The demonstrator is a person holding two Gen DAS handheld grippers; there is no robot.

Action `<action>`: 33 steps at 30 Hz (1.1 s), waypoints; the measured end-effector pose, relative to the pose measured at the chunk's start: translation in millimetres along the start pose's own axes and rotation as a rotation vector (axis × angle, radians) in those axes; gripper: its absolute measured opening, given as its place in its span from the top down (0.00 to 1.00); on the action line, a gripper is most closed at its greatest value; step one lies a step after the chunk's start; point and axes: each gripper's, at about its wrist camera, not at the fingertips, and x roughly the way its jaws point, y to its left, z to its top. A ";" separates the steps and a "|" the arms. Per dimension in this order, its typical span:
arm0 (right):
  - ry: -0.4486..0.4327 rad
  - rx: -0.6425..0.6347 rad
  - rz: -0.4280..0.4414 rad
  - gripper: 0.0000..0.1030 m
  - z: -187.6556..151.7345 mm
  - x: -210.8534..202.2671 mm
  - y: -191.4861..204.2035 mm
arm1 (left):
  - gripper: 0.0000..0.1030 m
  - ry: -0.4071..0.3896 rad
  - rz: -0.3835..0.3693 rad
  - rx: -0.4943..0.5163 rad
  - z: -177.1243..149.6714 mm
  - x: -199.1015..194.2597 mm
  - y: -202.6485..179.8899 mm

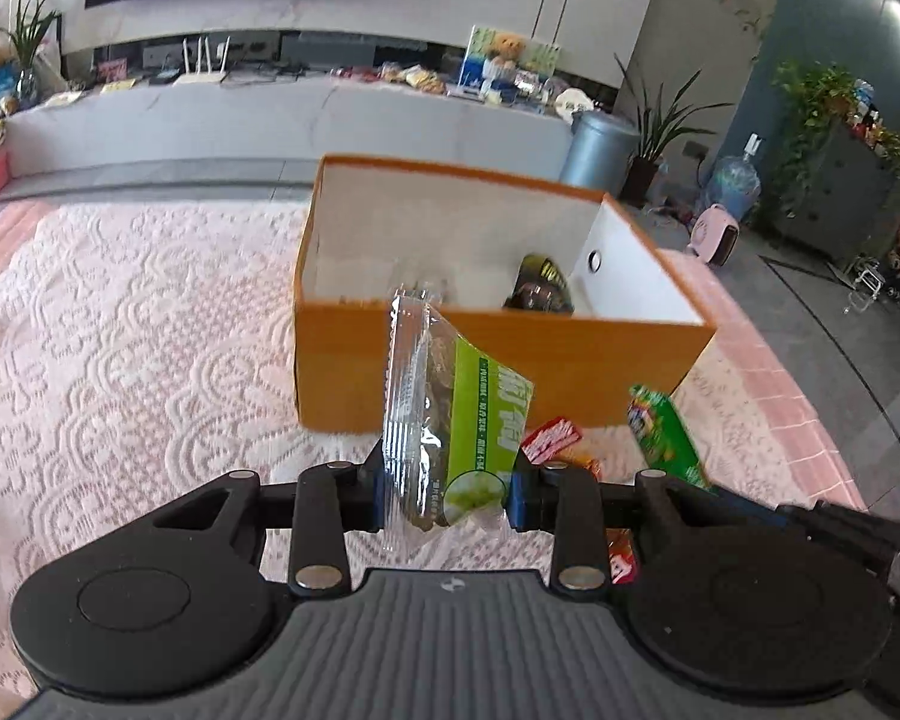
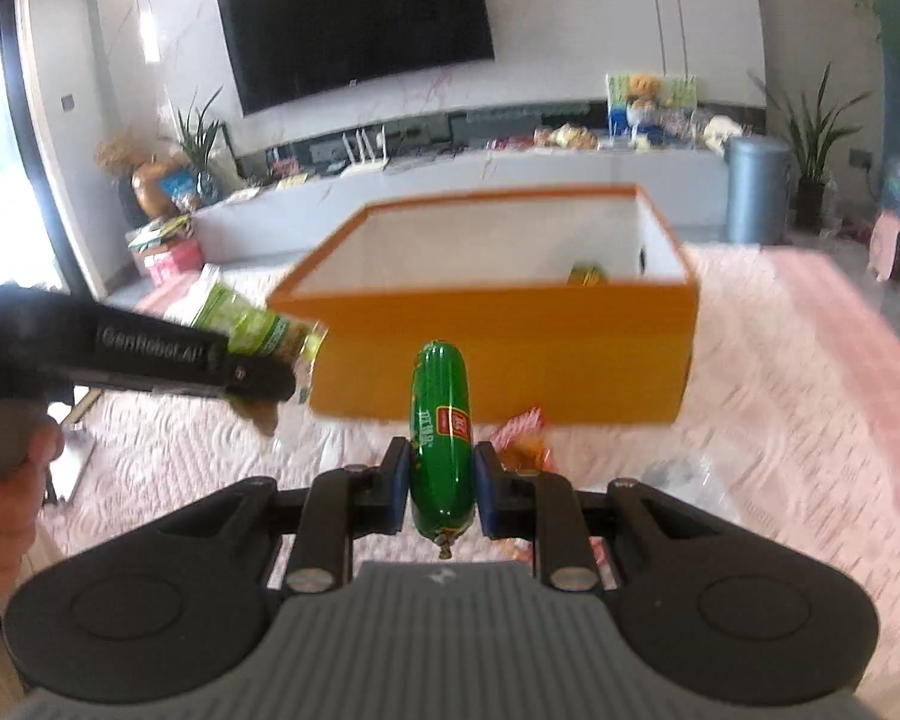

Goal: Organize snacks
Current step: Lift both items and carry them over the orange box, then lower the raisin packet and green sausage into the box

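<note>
An open orange box [image 1: 498, 354] with white inside walls stands on the pink patterned cloth; it also shows in the right wrist view [image 2: 510, 354]. One dark snack pack [image 1: 540, 288] lies inside it. My left gripper [image 1: 447, 480] is shut on a green and clear snack packet [image 1: 450, 420], held upright just before the box's near wall. In the right wrist view the left gripper [image 2: 258, 378] with its packet [image 2: 240, 318] is at the box's left corner. My right gripper [image 2: 441, 480] is shut on a green sausage stick [image 2: 441, 426], held in front of the box.
Loose snacks lie on the cloth [image 1: 120, 330] in front of the box: a red wrapper [image 1: 549, 438], a green pack [image 1: 666, 438] and orange-red packets [image 2: 522, 438]. A clear wrapper [image 2: 684, 474] lies to the right. A TV bench [image 1: 270, 114] and a grey bin [image 1: 600, 150] stand behind.
</note>
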 end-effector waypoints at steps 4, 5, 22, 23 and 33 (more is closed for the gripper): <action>-0.041 -0.030 -0.020 0.81 23.3 -7.8 0.9 | 0.62 -0.028 -0.015 0.023 18.0 2.0 -4.8; -0.049 -0.037 -0.025 0.81 29.6 -7.9 0.9 | 0.62 -0.035 -0.017 0.029 23.3 2.5 -6.2; -0.019 -0.097 -0.069 0.81 120.1 60.2 -6.1 | 0.62 -0.044 0.015 0.100 94.7 61.7 -10.2; -0.006 -0.100 -0.073 0.81 122.9 67.2 -6.9 | 0.62 -0.038 0.016 0.107 97.3 68.6 -9.5; 0.136 -0.103 -0.101 0.81 142.6 140.2 -12.2 | 0.63 0.026 0.057 0.134 100.1 118.7 1.8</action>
